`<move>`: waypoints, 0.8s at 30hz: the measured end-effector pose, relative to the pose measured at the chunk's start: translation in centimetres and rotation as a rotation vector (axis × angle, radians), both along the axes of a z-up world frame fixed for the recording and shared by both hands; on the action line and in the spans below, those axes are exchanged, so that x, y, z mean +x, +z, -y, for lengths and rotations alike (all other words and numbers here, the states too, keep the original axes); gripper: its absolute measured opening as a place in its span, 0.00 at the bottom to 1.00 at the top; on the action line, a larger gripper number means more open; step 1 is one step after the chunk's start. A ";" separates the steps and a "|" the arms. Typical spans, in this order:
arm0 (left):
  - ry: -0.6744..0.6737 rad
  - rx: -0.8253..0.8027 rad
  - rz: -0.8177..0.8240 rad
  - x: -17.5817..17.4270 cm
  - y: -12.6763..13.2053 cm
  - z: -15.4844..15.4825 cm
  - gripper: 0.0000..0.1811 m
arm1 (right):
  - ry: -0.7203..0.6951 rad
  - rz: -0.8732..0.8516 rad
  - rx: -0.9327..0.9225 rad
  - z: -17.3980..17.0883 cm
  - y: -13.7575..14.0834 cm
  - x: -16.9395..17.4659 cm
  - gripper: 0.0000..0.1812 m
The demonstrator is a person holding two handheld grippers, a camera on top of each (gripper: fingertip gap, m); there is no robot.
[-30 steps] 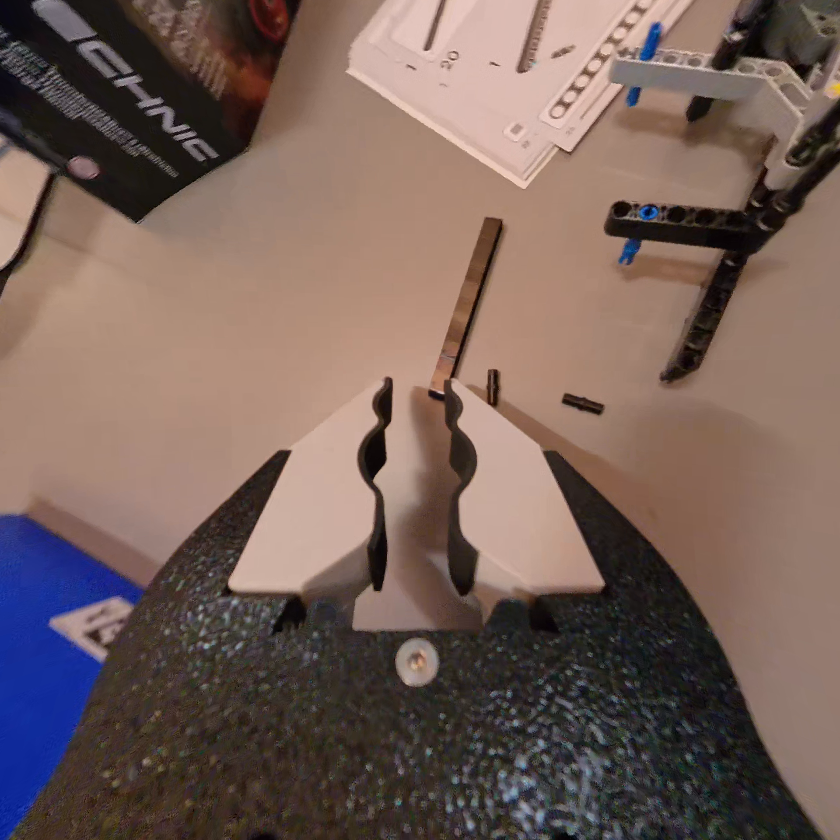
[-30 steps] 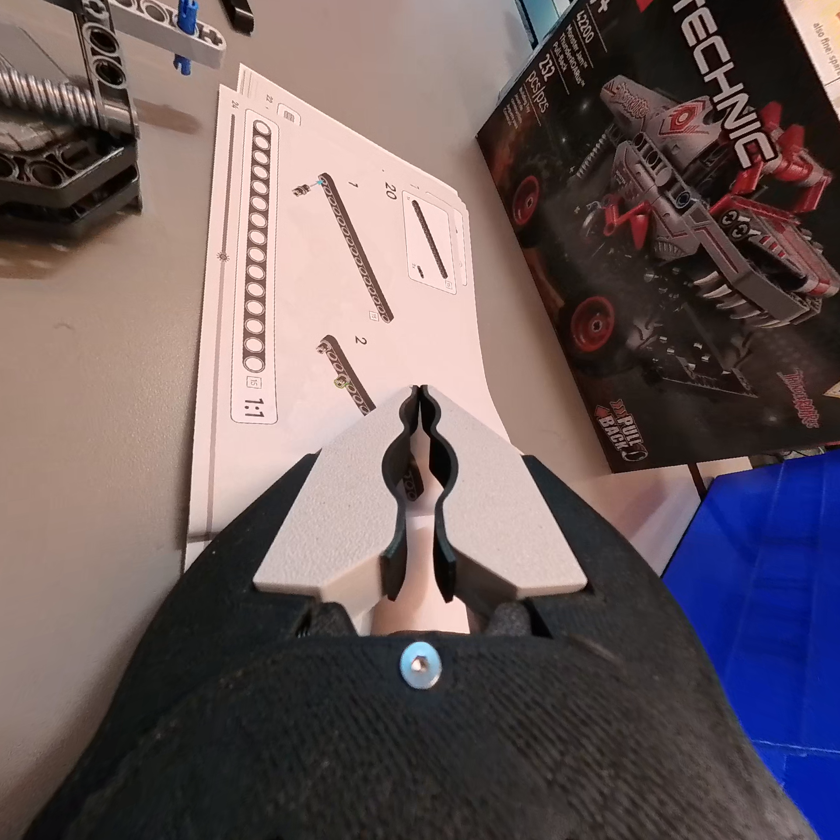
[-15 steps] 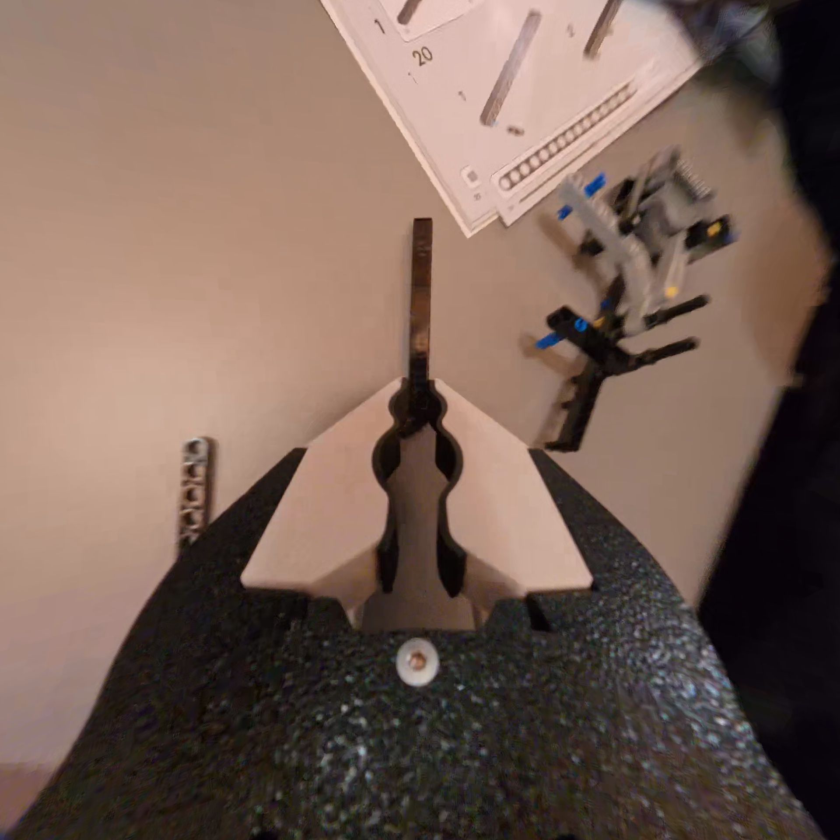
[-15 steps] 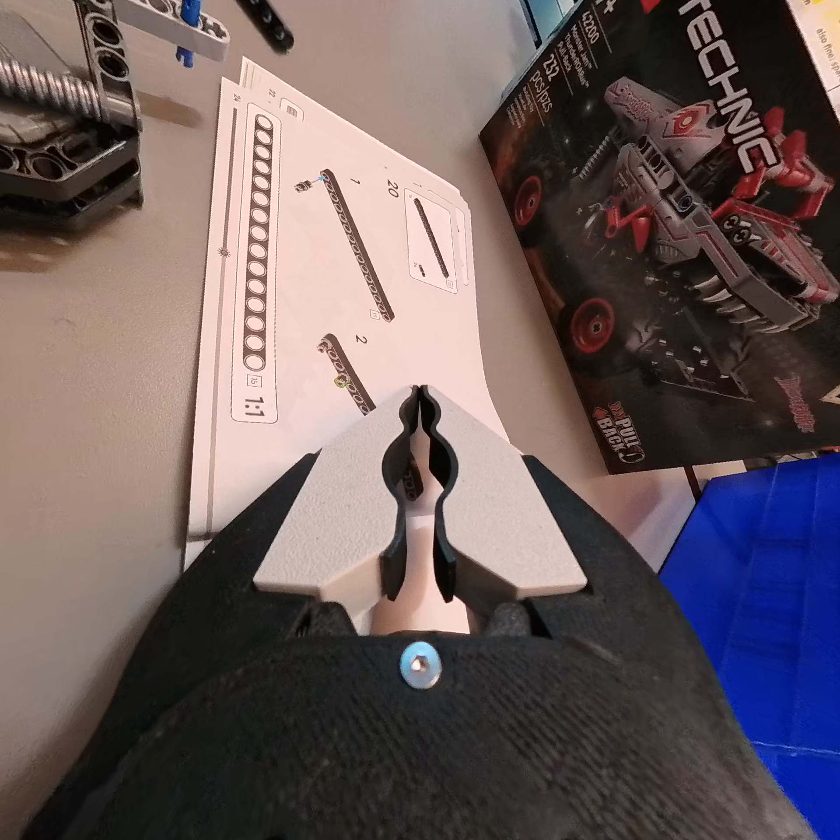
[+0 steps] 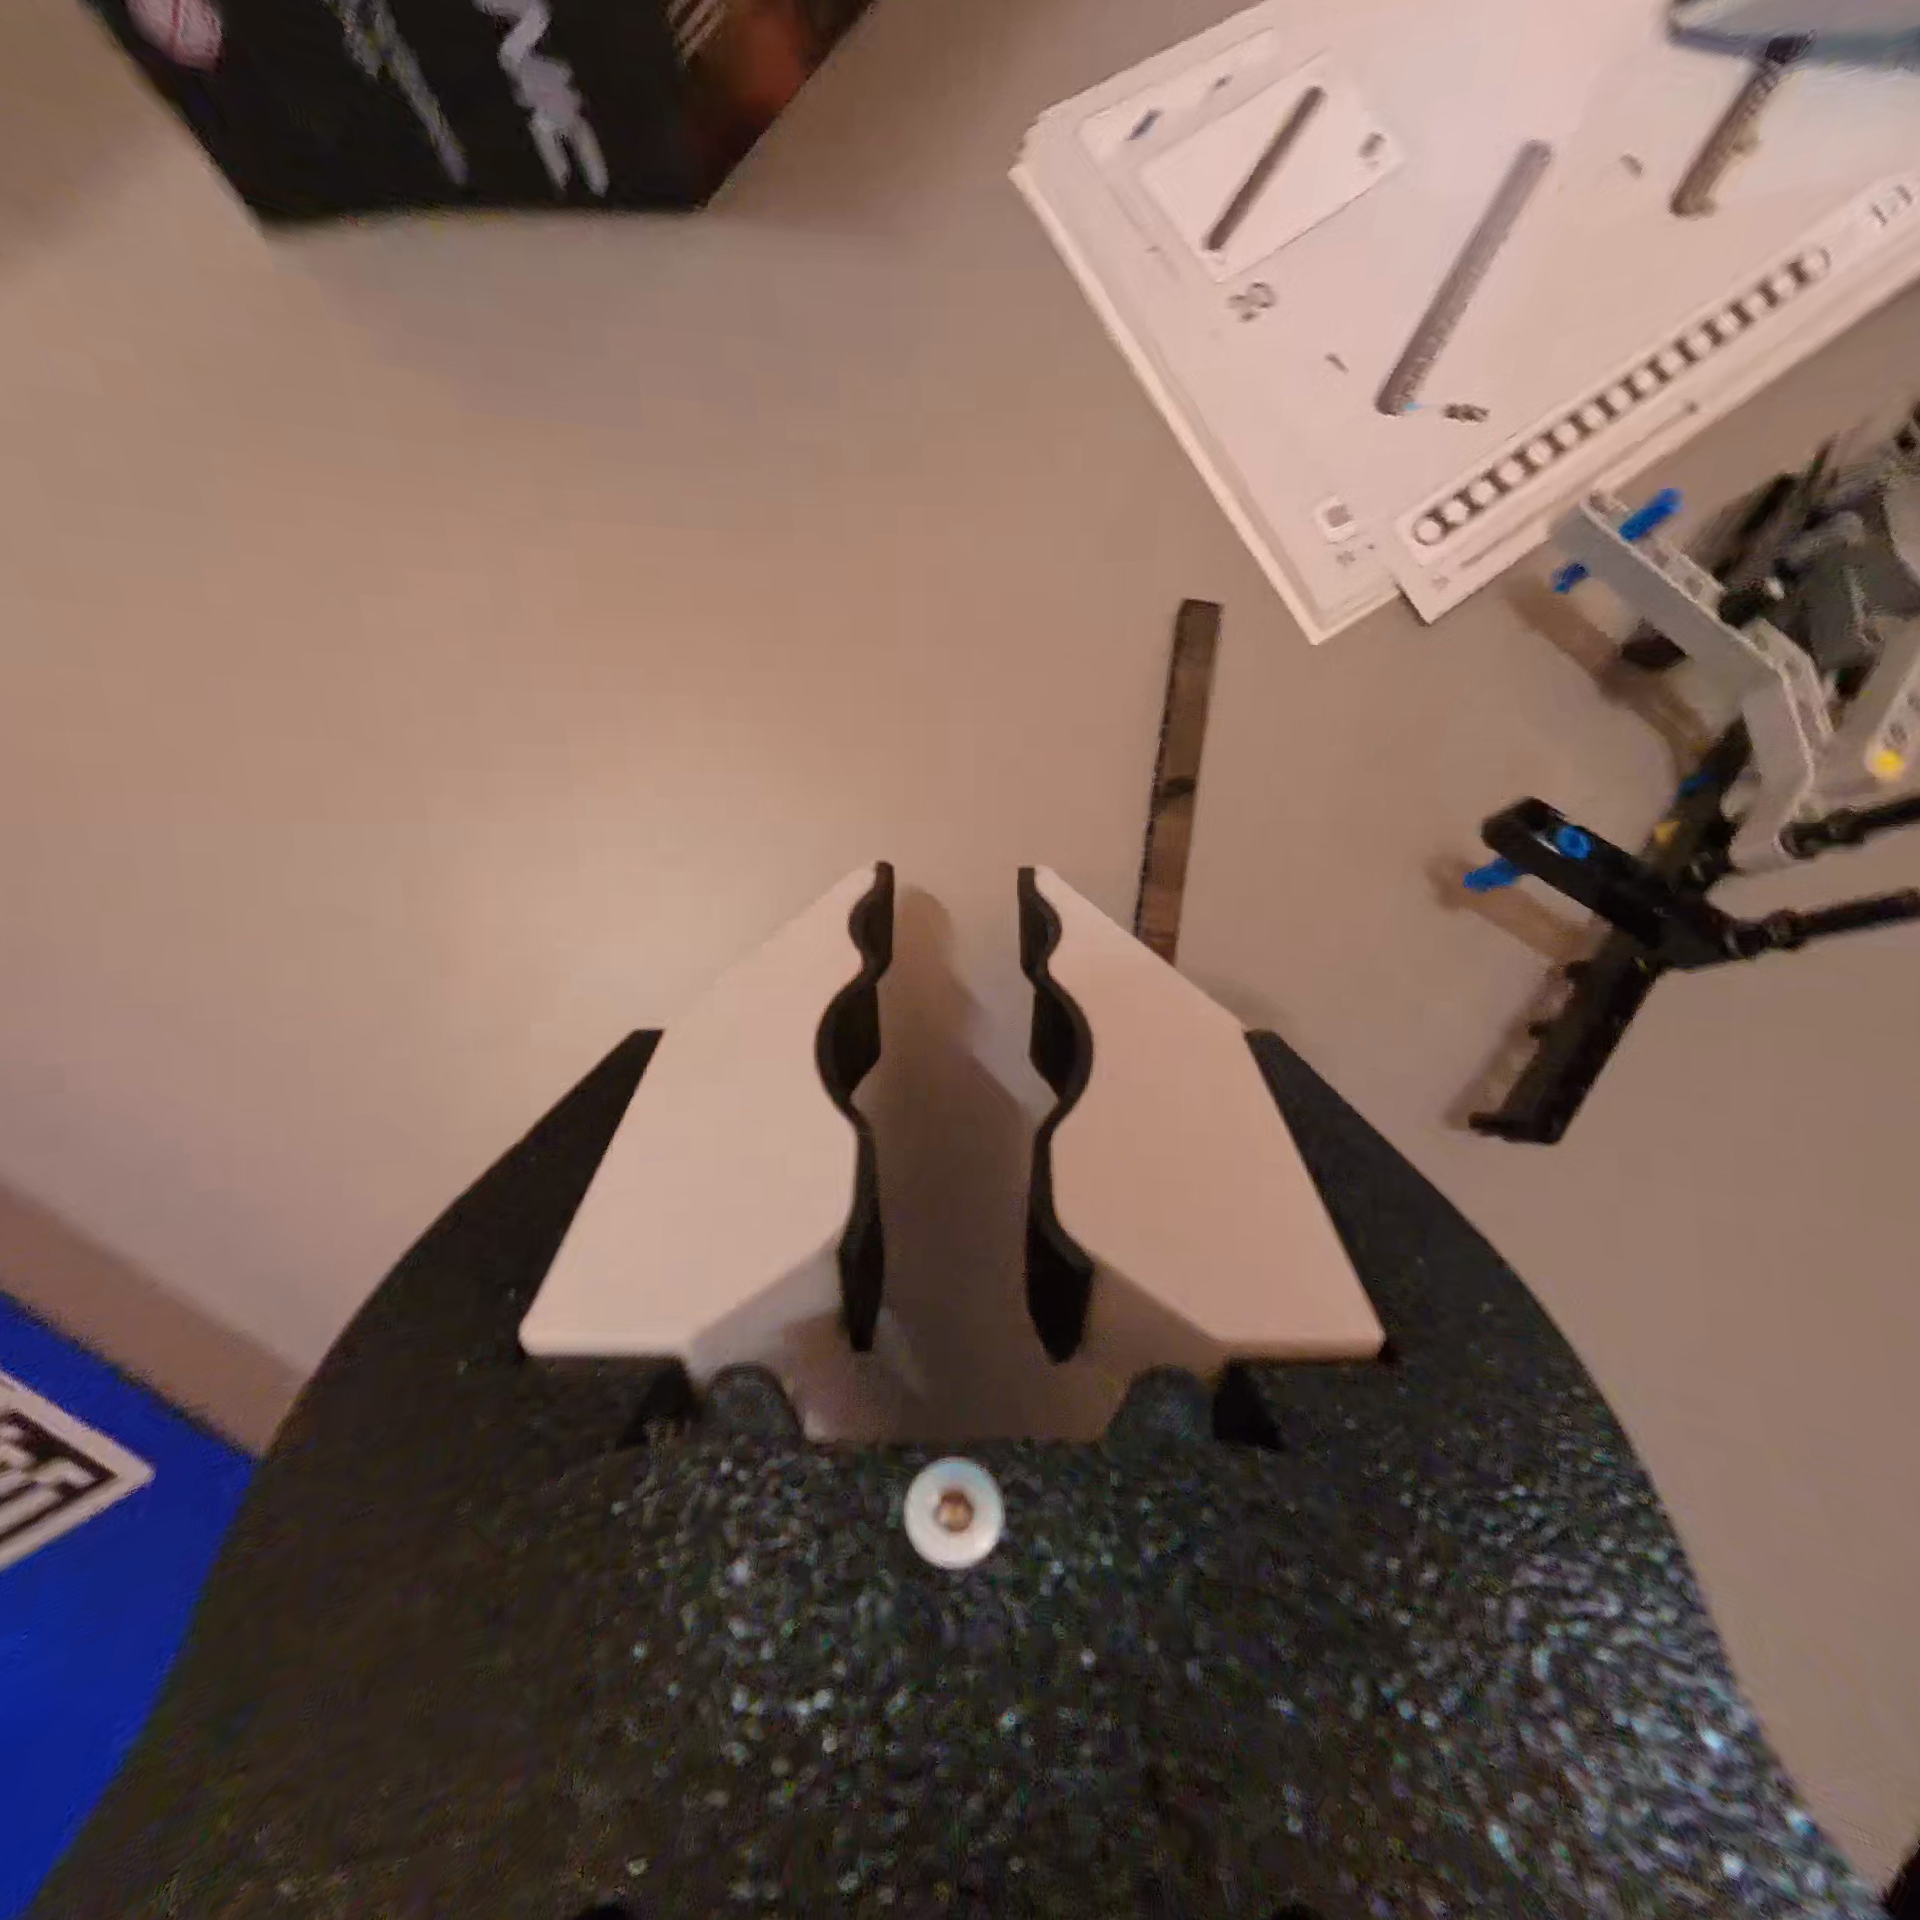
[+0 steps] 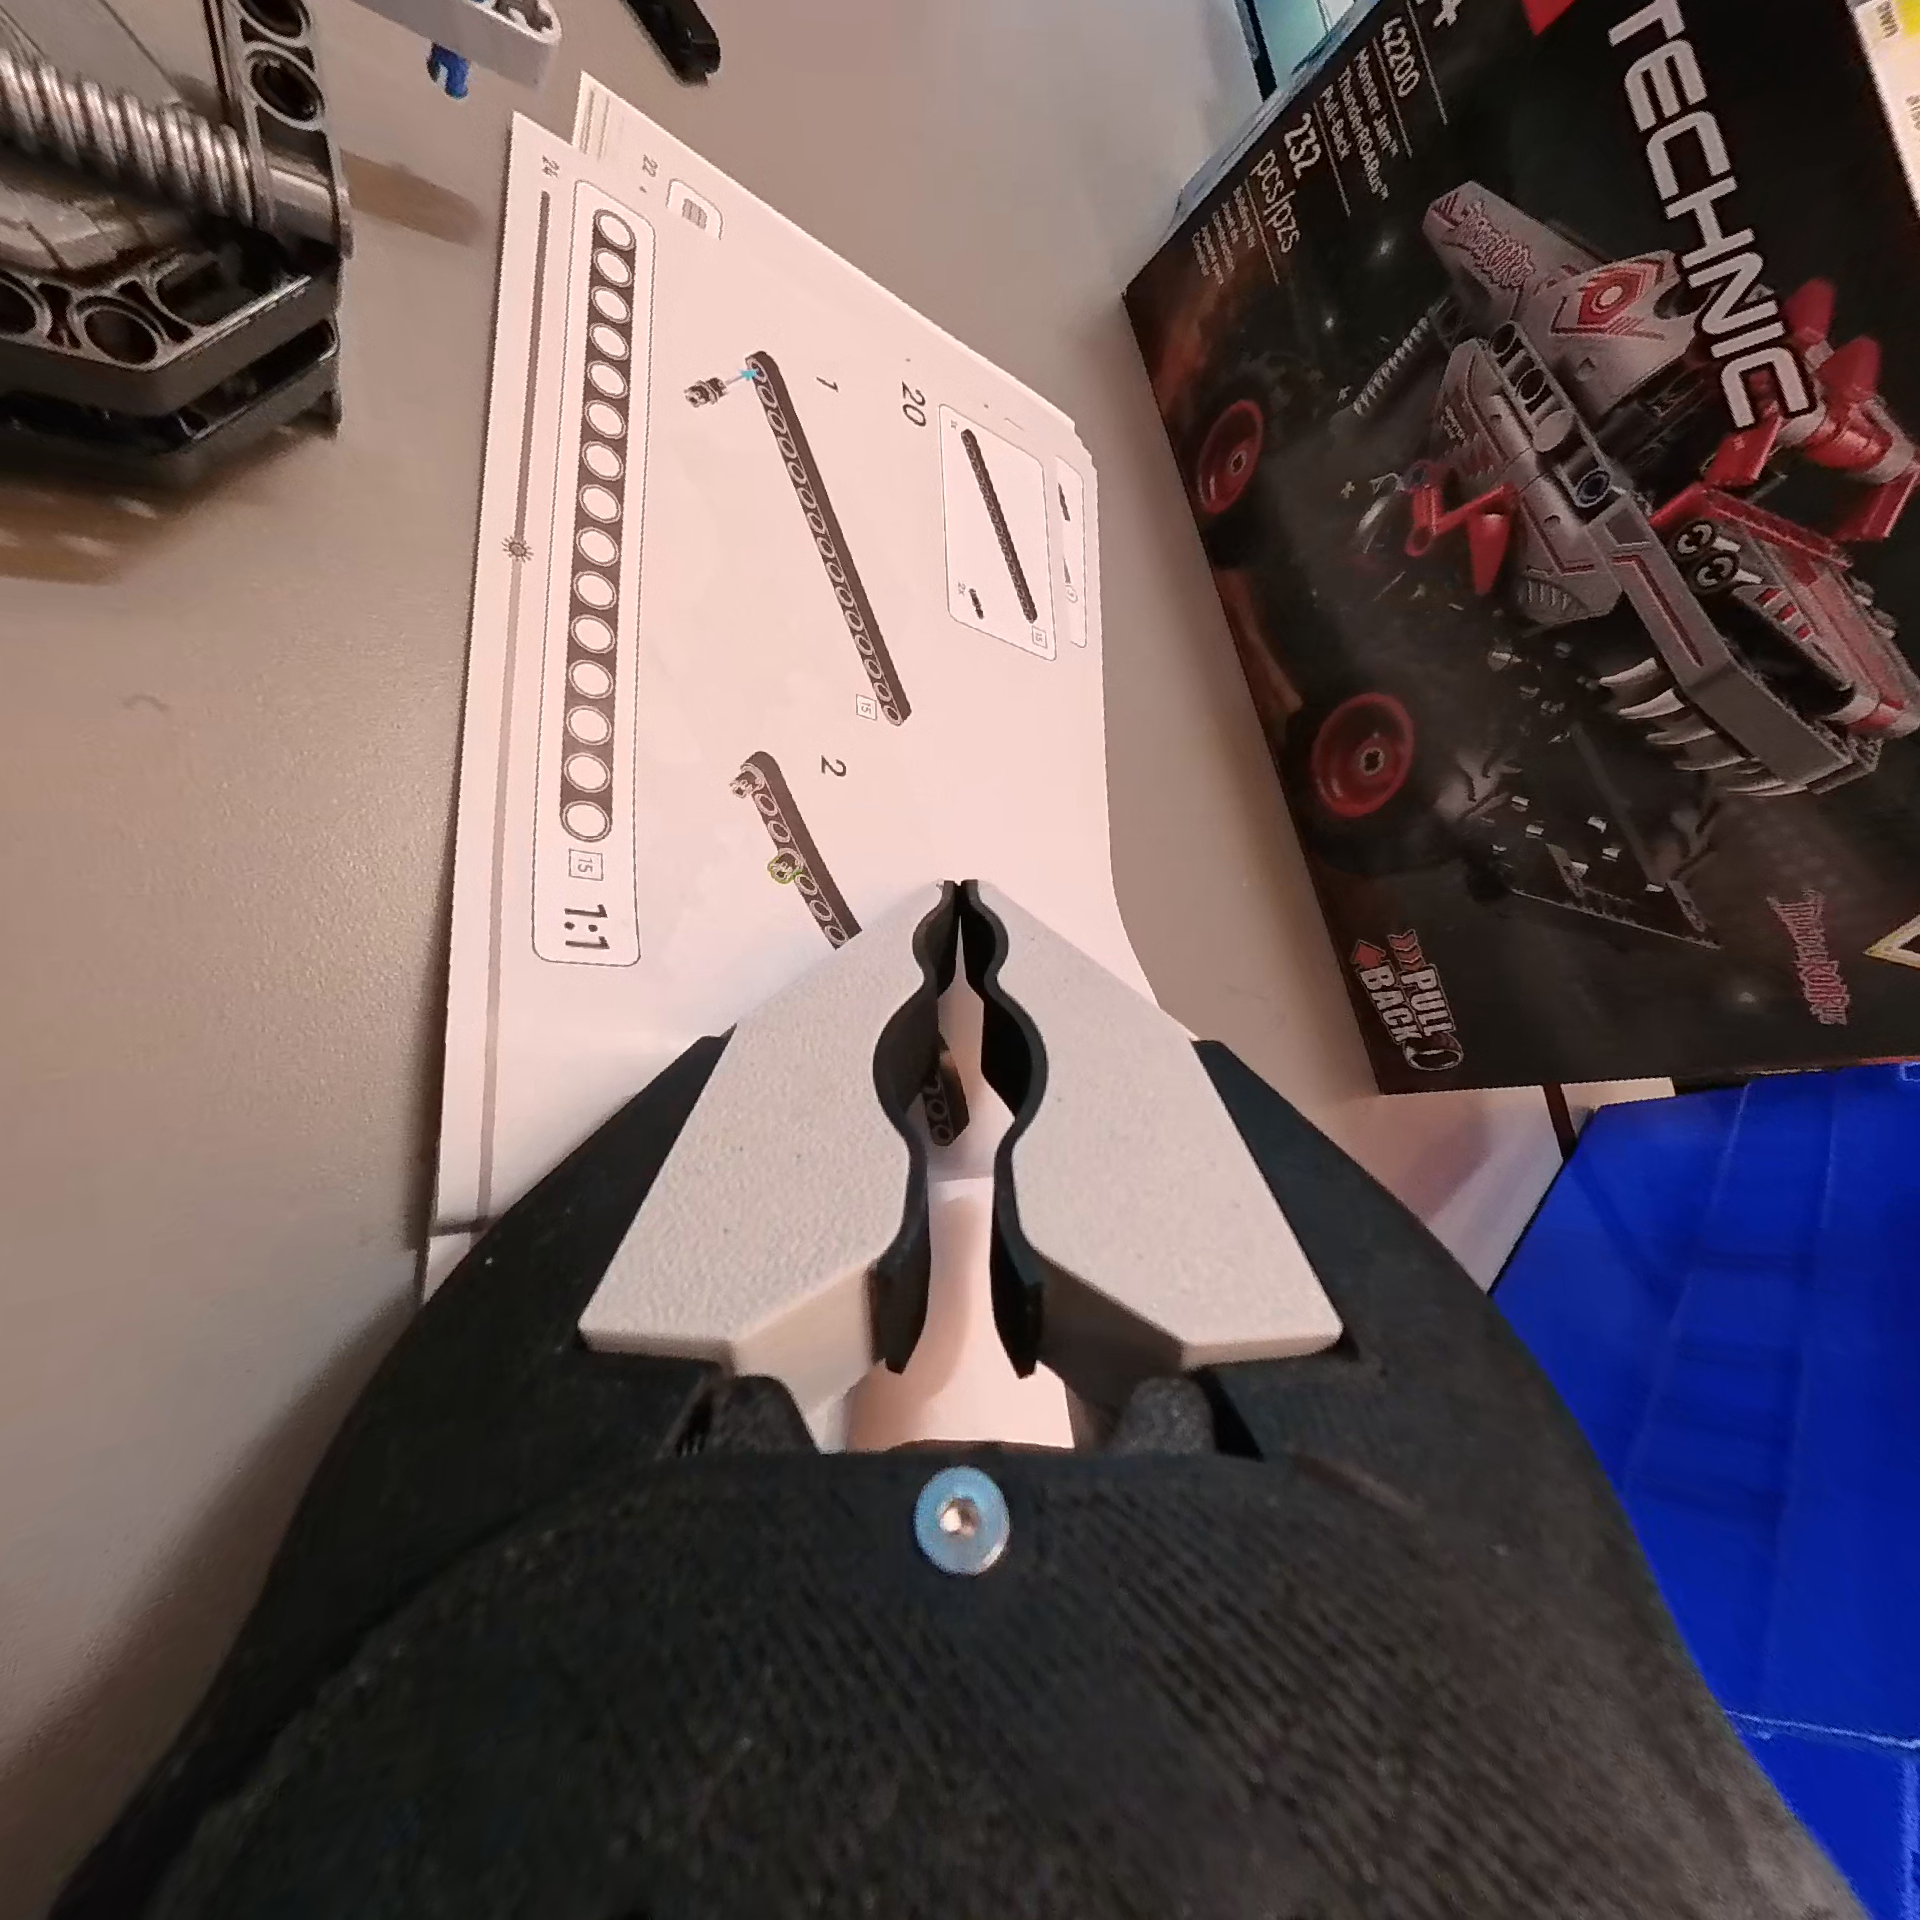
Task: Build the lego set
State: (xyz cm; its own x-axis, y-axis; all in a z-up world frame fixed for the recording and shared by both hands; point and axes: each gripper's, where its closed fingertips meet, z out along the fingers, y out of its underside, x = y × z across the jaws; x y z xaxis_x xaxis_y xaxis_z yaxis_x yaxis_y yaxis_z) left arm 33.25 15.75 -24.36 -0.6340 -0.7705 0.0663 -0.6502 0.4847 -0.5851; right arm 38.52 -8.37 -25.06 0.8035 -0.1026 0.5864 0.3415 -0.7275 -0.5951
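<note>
In the left wrist view my left gripper is open and empty above the tan table. A long black beam lies flat on the table just right of its right fingertip, apart from it. The partly built model, grey and black with blue pins, stands at the right. In the right wrist view my right gripper is shut with nothing between its tips, hovering over the open instruction booklet. Part of the model, with a metal spring, shows at the top left.
The booklet lies at the top right of the left view, and the set's dark box at the top left. The same box lies right of the booklet. A blue bin is at the lower right; blue also shows at the lower left. Left tips to right tips: about 25 cm.
Half a second ago my left gripper was shut on the black beam's end. Now it is open and the beam lies on the table to its right. The right gripper has hardly moved.
</note>
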 end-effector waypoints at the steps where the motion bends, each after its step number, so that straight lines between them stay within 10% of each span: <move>1: -0.047 0.013 0.027 -0.3 0.3 0.6 0.11 | 0.000 0.000 -0.001 0.0 0.0 0.0 0.00; 12: -0.301 0.227 0.057 -2.5 -1.2 4.1 0.07 | -0.001 0.004 -0.008 0.0 -0.1 0.0 0.00; 24: -0.093 -0.148 -0.071 0.1 0.1 4.2 0.00 | -0.001 0.003 -0.006 0.0 0.0 0.0 0.00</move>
